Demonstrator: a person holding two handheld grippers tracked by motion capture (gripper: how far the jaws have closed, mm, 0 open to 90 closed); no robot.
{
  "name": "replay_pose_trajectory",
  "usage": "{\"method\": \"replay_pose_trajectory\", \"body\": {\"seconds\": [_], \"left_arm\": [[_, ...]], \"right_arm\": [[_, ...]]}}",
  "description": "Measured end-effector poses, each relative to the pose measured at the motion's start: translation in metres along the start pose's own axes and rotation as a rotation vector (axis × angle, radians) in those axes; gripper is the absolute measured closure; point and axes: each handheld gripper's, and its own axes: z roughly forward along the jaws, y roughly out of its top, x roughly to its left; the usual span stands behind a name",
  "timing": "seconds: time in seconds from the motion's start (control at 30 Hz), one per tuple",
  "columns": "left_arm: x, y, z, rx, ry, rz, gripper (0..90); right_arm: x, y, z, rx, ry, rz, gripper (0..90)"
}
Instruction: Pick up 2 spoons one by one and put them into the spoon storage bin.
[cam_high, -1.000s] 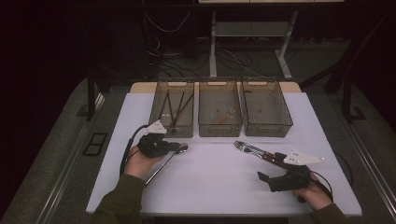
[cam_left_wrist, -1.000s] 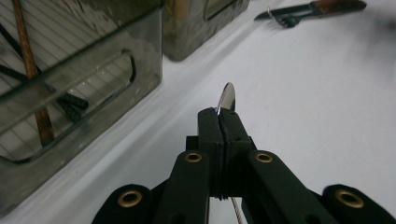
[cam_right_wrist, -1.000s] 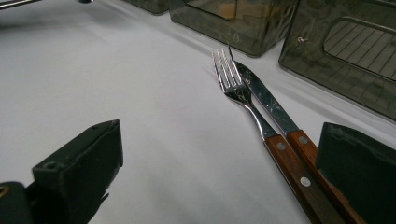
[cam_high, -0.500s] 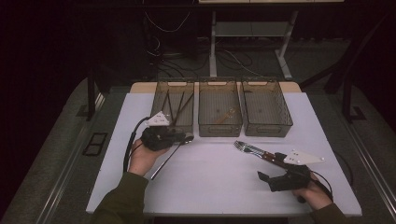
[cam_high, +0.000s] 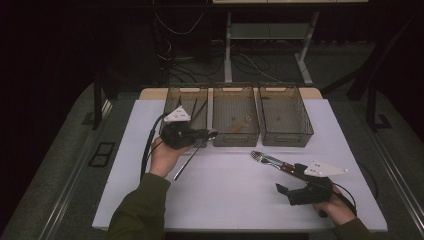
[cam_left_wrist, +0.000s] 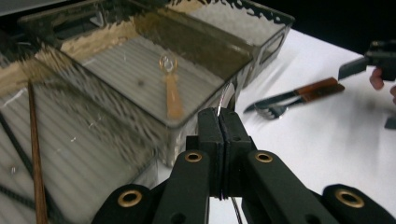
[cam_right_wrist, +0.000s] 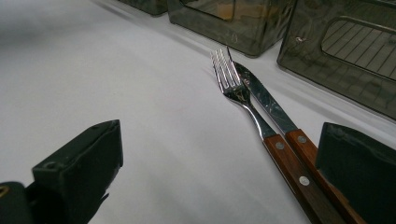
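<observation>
The spoon (cam_high: 192, 154) you're pinching near its bowl is thin, stiff, slick metal, hanging above the counter (cam_high: 225, 195) before the left bin (cam_high: 170, 107); left gripper (cam_left_wrist: 218, 122) fingers clamp it. Right gripper (cam_high: 290, 192) fingers stand spread beside the fork (cam_right_wrist: 238, 91).

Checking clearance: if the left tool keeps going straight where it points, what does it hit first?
Probably the near wall of the middle bin, just ahead of the left tool, shut on a spoon. Depth is uncertain.
</observation>
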Motion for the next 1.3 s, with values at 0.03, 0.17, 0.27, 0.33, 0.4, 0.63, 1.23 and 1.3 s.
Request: {"method": "replay_pose_trajectory", "body": {"seconds": [0.03,0.17,0.27,0.33,0.4,0.63,1.23,1.3], "left_arm": [[0.000,0.003,0.002,-0.004,0.000,0.000,89.0],[0.002,0.015,0.010,-0.009,0.008,0.007,89.0],[0.003,0.024,0.017,-0.030,0.020,-0.001,89.0],[0.005,0.030,0.021,-0.038,0.024,0.011,89.0],[0.006,0.035,0.026,-0.043,0.030,0.012,89.0],[0.014,0.055,0.046,-0.051,0.059,0.027,89.0],[0.037,0.104,0.097,-0.026,0.130,0.047,89.0],[0.039,0.106,0.103,-0.030,0.143,0.032,89.0]], "right_arm": [[0.000,0.000,0.000,-0.001,0.000,-0.001,1.1],[0.001,0.001,-0.001,-0.005,0.002,0.005,1.1],[0.001,0.001,-0.001,-0.005,0.003,0.003,1.1],[0.001,0.001,-0.001,-0.007,0.004,0.003,1.1],[0.001,0.001,-0.001,-0.008,0.004,0.005,1.1],[0.002,0.001,-0.001,-0.009,0.005,0.003,1.1],[0.002,0.002,-0.002,-0.019,0.023,0.004,1.1],[0.002,0.002,-0.002,-0.016,0.026,0.004,1.1]]}}
